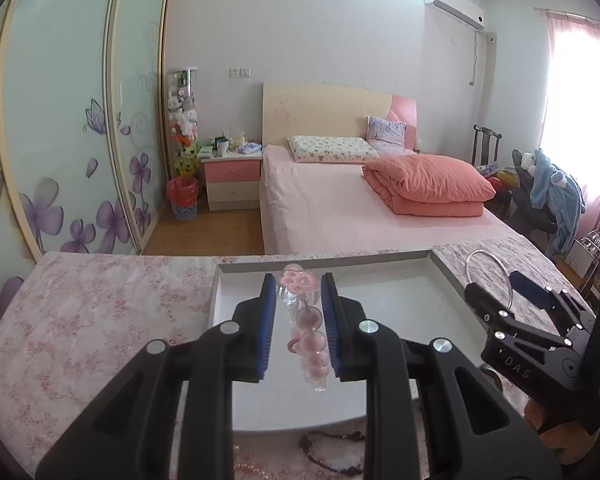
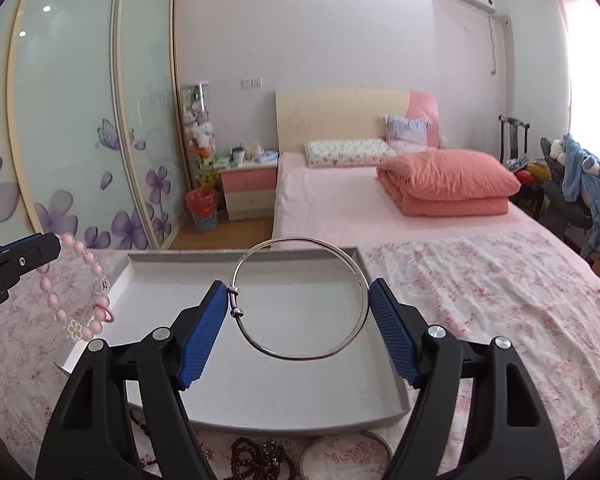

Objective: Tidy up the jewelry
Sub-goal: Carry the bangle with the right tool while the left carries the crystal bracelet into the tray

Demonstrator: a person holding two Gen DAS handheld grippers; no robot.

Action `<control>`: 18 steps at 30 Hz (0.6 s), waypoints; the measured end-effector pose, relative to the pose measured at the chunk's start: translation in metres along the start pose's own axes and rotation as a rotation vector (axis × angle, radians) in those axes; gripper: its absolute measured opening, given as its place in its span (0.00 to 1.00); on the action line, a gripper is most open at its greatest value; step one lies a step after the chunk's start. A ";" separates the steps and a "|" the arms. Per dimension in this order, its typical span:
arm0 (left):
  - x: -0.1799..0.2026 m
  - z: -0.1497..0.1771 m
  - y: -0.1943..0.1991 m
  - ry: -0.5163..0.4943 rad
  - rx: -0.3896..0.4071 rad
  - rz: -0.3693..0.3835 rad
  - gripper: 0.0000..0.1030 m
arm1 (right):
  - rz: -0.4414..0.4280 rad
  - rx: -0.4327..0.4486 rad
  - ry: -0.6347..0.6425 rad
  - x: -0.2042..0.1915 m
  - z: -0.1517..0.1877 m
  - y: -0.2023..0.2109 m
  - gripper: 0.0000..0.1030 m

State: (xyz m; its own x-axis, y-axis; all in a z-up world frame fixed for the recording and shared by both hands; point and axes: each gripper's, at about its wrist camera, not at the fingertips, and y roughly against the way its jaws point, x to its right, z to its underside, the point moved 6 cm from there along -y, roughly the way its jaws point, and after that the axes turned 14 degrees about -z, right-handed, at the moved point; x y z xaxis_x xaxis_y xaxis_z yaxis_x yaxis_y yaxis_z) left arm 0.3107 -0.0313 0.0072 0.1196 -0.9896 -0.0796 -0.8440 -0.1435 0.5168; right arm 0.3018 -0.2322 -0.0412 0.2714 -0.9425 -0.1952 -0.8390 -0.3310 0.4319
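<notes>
A shallow grey tray [image 2: 380, 380] lies on a floral cloth. My left gripper [image 1: 299, 304] is shut on a pink bead bracelet [image 1: 312, 340] with flower charms and holds it above the tray [image 1: 236, 272]. In the right wrist view the bracelet [image 2: 86, 292] hangs from the left gripper at the far left. My right gripper [image 2: 296, 320] is shut on a silver bangle [image 2: 360, 280], its pads pressing the ring's two sides, above the tray. The bangle [image 1: 490, 276] also shows in the left wrist view, at the right.
Dark bead necklaces [image 2: 260, 460] and another silver bangle [image 2: 344, 446] lie on the cloth in front of the tray. Pale beads [image 1: 252, 468] lie near them. A pink bed [image 2: 380, 208] stands behind the table, and wardrobe doors [image 2: 80, 120] at left.
</notes>
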 end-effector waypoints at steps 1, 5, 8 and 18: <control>0.000 0.001 -0.006 -0.002 -0.008 0.000 0.23 | -0.003 -0.025 -0.005 0.000 0.003 -0.008 0.71; 0.002 0.009 -0.032 -0.010 -0.048 -0.005 0.23 | -0.007 -0.120 -0.004 -0.004 0.012 -0.035 0.71; 0.005 0.014 -0.047 -0.020 -0.072 -0.009 0.23 | -0.002 -0.176 -0.003 -0.005 0.020 -0.048 0.71; 0.012 0.028 -0.077 -0.024 -0.140 -0.001 0.25 | -0.008 -0.284 -0.004 -0.009 0.036 -0.067 0.73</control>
State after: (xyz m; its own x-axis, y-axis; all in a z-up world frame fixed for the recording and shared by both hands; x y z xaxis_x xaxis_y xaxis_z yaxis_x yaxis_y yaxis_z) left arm 0.3623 -0.0316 -0.0570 0.1068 -0.9893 -0.0998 -0.7626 -0.1459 0.6302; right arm 0.3388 -0.1995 -0.1006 0.2749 -0.9398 -0.2032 -0.6708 -0.3388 0.6597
